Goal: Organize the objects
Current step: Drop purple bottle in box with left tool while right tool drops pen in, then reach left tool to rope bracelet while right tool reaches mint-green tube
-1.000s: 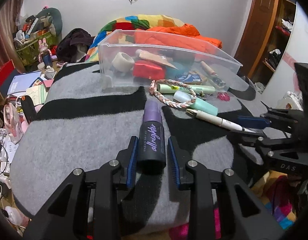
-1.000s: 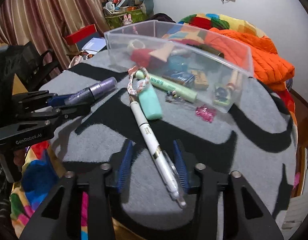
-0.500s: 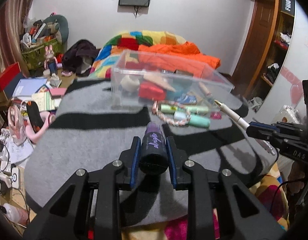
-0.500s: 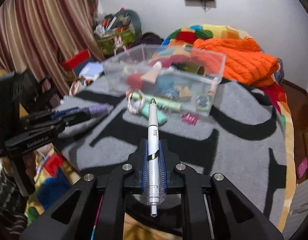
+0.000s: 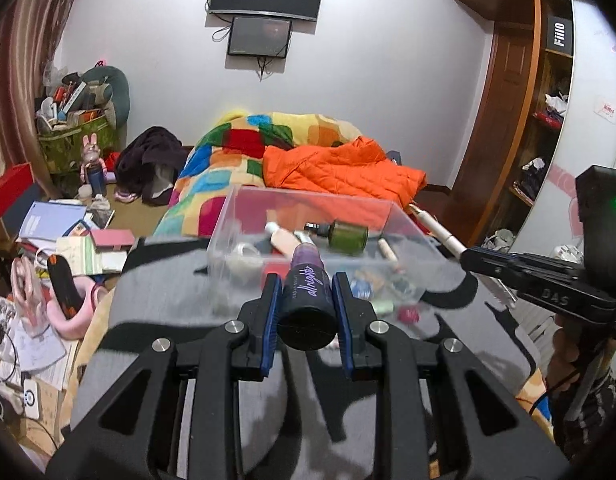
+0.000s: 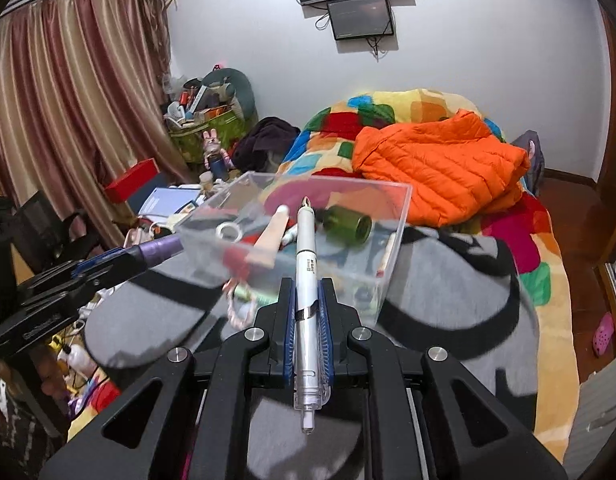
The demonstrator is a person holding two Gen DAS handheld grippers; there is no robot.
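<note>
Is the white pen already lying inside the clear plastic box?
No, the white pen is clamped between the right gripper's blue pads, outside the clear plastic box.

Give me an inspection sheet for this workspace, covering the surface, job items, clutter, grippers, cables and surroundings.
Surface: grey and black blanket under the bin.
Job's things: clear plastic bin holds a green bottle, a tape roll and other small items; purple spray bottle; white pen.
Clutter: braided cord and green tube lie in front of the bin.
Grippers: left gripper shut on the purple spray bottle; right gripper shut on the white pen, both off the blanket.
Cables: dangling below the wall screens.
Surroundings: orange jacket, curtains, wardrobe.
</note>
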